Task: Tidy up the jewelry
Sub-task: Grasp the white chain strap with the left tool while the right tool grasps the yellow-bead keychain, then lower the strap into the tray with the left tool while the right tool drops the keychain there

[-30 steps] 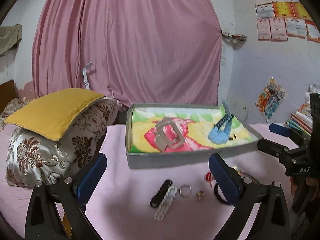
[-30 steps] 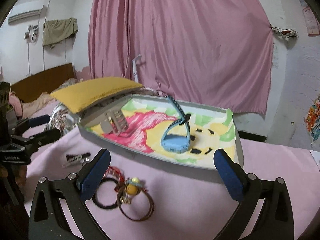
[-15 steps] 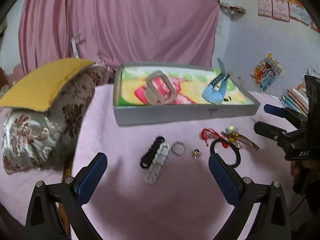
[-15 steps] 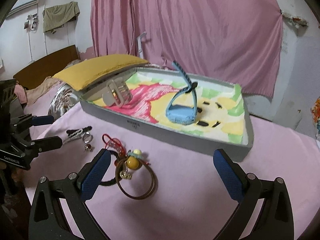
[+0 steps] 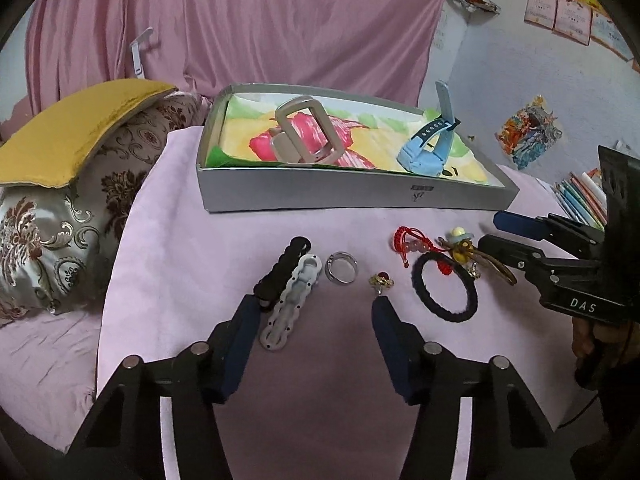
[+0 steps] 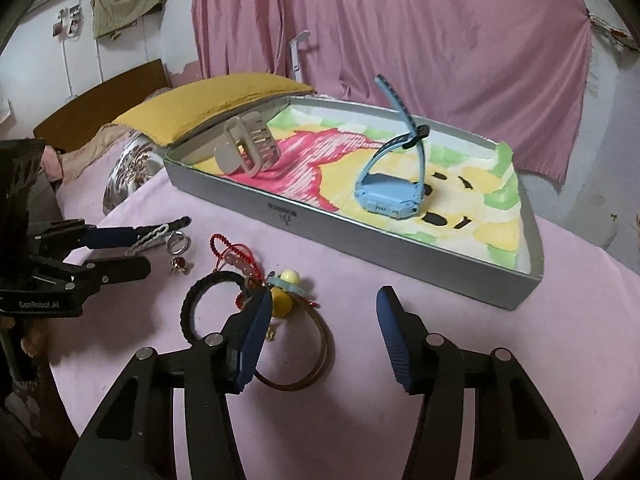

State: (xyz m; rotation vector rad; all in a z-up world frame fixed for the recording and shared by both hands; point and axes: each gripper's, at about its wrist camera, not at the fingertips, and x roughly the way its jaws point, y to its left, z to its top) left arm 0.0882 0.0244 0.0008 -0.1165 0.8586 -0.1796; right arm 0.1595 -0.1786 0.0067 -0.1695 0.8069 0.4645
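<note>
A grey tray (image 5: pixel 360 196) lined with a colourful drawing holds a beige hair claw (image 5: pixel 306 130) and a blue watch (image 5: pixel 430 148). On the pink cloth in front lie a black clip (image 5: pixel 282 266), a white clip (image 5: pixel 294 300), a silver ring (image 5: pixel 341 267), a small gold charm (image 5: pixel 381 280), a red cord bracelet (image 5: pixel 412 240), a black hair tie (image 5: pixel 445 287) and a brown bangle with a yellow bead (image 6: pixel 298 340). My left gripper (image 5: pixel 314 316) is open, low over the clips and ring. My right gripper (image 6: pixel 322 304) is open over the bangle.
A patterned pillow with a yellow cushion (image 5: pixel 76 132) lies left of the tray. A pink curtain (image 5: pixel 240 20) hangs behind. Books (image 5: pixel 580 196) are stacked at the far right. The tray also shows in the right wrist view (image 6: pixel 400 256).
Both grippers have moved down and forward toward the jewelry on the cloth. Both have narrowed their opening but stay open. Nothing is held.
</note>
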